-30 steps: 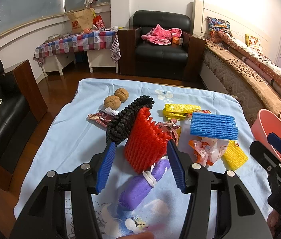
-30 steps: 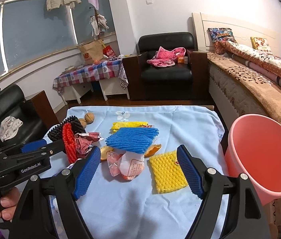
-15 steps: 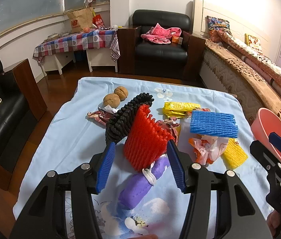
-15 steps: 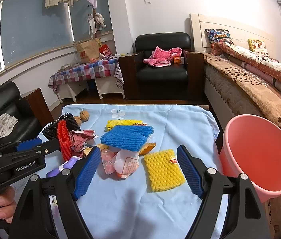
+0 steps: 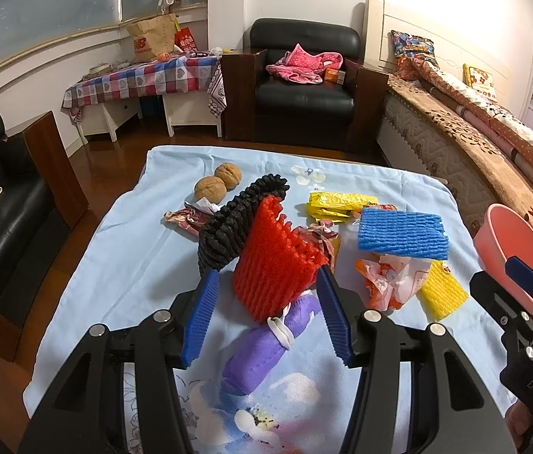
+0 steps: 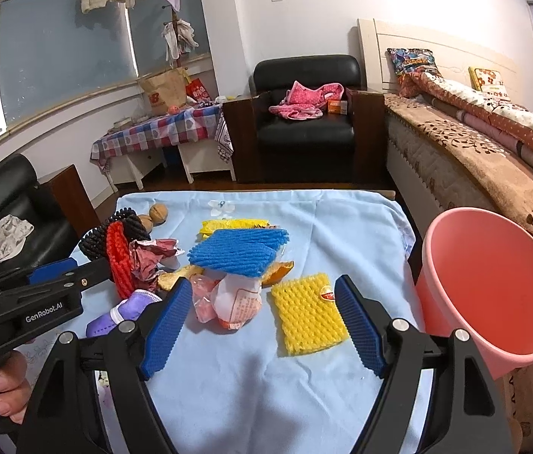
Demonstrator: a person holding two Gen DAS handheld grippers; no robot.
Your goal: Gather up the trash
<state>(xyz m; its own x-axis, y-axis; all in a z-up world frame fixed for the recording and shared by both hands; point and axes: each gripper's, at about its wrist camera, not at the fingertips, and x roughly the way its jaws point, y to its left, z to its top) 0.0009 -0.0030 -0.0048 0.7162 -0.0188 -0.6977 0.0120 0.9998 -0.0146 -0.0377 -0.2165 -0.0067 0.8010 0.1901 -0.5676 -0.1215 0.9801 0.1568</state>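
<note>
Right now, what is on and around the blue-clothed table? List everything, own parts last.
foam net: 1, red, upright between the open left fingers
foam net: 1, black, behind the red one
foam net: 1, blue, atop the wrapper pile
foam net: 1, yellow, flat between the open right fingers
walnuts: 2, brown, far left
face mask: 1, purple, near edge
yellow wrapper: 1, far centre
plastic bag: 1, clear-orange, centre
bucket: 1, pink, right of table
left gripper: open
right gripper: open
</note>
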